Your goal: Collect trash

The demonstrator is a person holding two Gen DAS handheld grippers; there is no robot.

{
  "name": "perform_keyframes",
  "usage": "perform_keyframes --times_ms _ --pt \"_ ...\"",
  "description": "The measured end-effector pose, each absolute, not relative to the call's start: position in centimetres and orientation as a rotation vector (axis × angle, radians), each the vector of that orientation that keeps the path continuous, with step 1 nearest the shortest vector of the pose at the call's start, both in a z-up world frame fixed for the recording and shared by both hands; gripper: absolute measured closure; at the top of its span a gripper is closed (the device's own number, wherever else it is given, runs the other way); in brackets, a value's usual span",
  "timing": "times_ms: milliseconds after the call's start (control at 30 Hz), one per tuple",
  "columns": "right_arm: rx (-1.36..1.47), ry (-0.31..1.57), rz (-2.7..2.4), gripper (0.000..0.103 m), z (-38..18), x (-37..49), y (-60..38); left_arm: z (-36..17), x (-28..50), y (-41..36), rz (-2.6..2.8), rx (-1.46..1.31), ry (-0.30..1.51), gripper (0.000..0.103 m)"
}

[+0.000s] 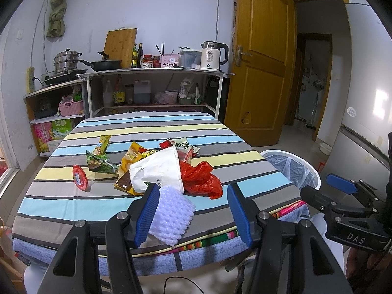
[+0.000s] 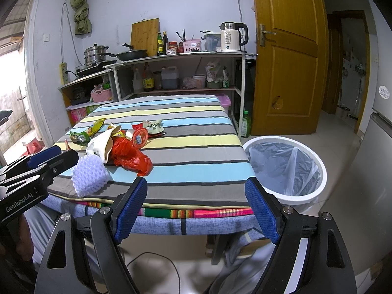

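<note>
Left wrist view: left claw (image 1: 193, 210) spread over foam netting (image 1: 171, 216); right claw (image 2: 196, 210) spread at table edge (image 2: 196, 205).

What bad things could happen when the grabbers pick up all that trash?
1. The foam net lies at the table edge, so a nudge from the open left gripper might knock it to the floor.
2. The wrappers overlap in one pile; pulling the red bag could drag the white bag along.
3. The bin stands beside the table, so a light wrapper might drift and miss it.
</note>
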State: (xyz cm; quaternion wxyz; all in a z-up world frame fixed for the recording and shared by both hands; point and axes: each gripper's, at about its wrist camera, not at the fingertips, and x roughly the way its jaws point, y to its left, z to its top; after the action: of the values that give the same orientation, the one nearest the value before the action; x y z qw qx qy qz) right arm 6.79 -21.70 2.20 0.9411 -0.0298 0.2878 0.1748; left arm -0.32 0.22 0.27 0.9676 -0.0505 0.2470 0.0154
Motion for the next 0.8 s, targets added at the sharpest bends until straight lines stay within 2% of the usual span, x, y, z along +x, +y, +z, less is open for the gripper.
perform_keyframes --times_ms 300,800 --pt "-0.062 0.589 0.373 0.021 1.8 6.7 -20.9 -0.2 0.1 0.9 0.034 -0.126 0.520 0.043" --pt "-0.089 0.623 0.502 0.021 1.2 9.4 -17.3 -4.2 2.8 4.7 0.071 -0.178 0.650 0.042"
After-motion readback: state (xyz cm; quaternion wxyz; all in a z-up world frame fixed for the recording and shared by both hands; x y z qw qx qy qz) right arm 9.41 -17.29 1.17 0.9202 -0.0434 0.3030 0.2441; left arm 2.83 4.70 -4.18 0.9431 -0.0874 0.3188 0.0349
